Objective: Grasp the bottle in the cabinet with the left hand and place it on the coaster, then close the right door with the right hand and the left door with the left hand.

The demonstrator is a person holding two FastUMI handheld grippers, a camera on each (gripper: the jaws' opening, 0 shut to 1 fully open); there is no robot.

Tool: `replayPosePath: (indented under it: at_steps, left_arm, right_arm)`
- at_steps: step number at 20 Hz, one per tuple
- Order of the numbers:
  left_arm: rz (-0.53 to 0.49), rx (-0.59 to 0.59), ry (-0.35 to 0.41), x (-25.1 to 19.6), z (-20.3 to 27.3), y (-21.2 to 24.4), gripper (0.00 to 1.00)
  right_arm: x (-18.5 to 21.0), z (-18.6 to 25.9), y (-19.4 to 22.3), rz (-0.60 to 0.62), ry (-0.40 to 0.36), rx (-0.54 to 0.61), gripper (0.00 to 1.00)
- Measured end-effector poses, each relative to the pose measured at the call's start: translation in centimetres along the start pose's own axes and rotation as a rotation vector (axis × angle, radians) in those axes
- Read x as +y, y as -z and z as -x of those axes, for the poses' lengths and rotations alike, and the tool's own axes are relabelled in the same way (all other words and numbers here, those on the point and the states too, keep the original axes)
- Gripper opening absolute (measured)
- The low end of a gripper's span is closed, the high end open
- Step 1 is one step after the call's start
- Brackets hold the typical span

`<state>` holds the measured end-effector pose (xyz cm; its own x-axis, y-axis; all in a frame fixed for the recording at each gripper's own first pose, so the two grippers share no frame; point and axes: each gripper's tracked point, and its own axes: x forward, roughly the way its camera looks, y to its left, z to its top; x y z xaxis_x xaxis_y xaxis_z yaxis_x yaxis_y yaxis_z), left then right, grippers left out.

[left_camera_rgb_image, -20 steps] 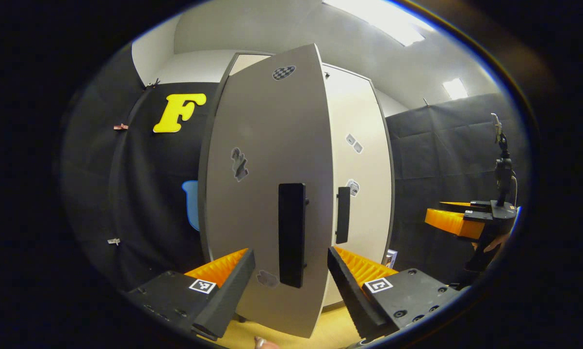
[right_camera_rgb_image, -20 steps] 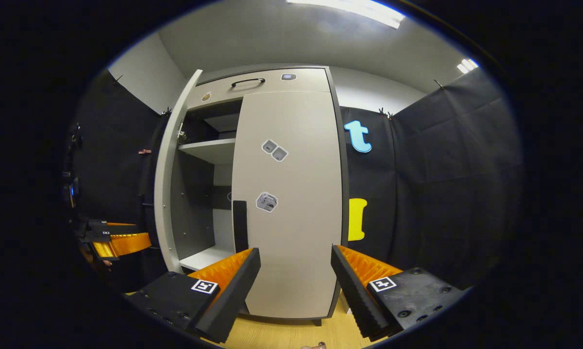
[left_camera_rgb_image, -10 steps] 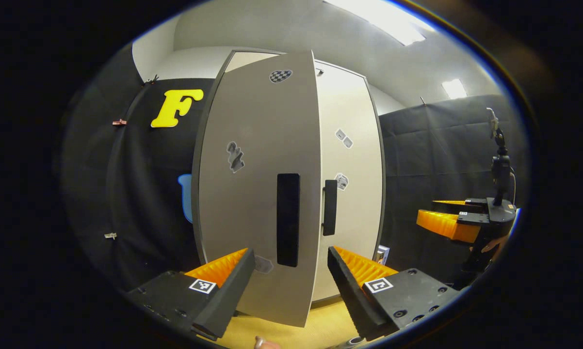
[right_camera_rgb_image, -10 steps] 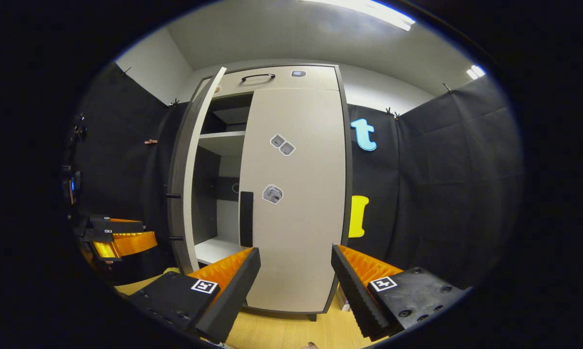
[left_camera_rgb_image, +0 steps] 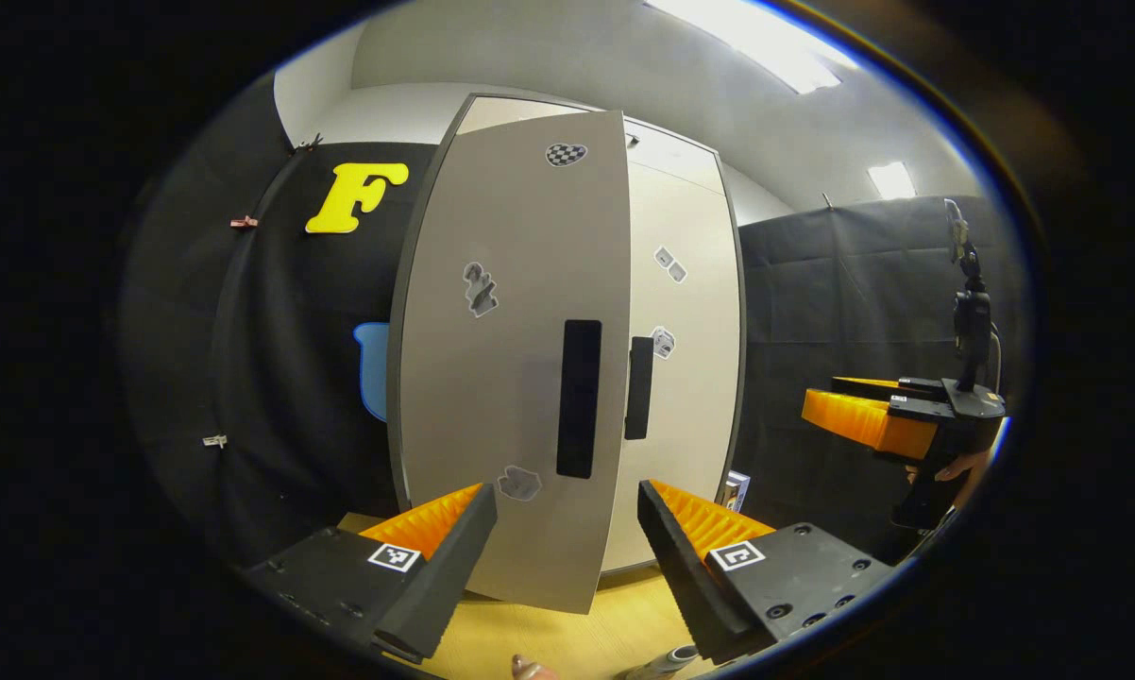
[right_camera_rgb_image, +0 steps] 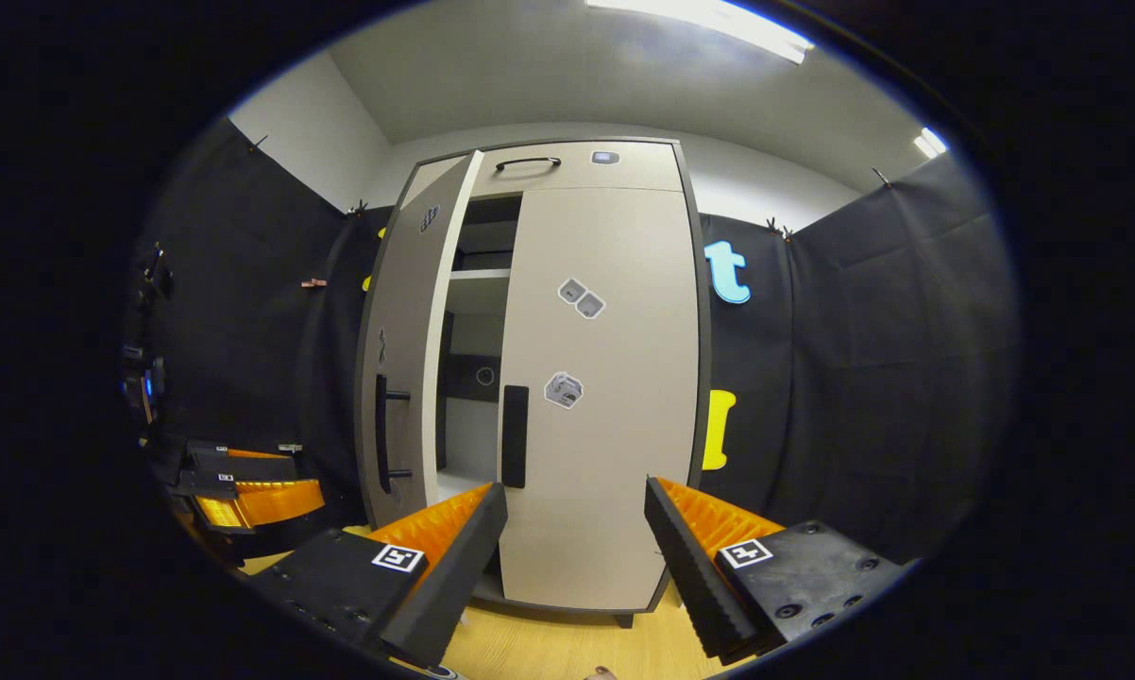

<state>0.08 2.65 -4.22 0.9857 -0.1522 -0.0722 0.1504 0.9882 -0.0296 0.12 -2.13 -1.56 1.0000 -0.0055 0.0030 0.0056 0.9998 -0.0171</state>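
The tall pale cabinet stands ahead of both grippers. Its right door lies shut, with a black handle. The left door stands ajar at a narrow angle, its black handle facing me. My left gripper is open, short of that door and not touching it. My right gripper is open too, back from the shut door. A grey rounded top at the bottom edge may be the bottle; I cannot tell.
Through the gap I see a shelf and dark cabinet interior. Pale wood floor runs under the cabinet. The right gripper hangs to the right, a hand behind it. A small box sits by the cabinet's right foot.
The left door has swung further toward shut, leaving a narrower gap. Both grippers have drawn back from the cabinet, so it looks smaller. Both stayed open.
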Motion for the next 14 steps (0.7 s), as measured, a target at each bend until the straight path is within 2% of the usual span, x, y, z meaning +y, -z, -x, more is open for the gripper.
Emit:
replayPosePath:
  at_steps: [14]
  left_arm:
    - [-0.008,-0.017,0.035,-0.96,0.08,-0.19,0.95]
  right_arm:
    - [0.41,0.34,-0.11,0.023,0.008,0.009,0.97]
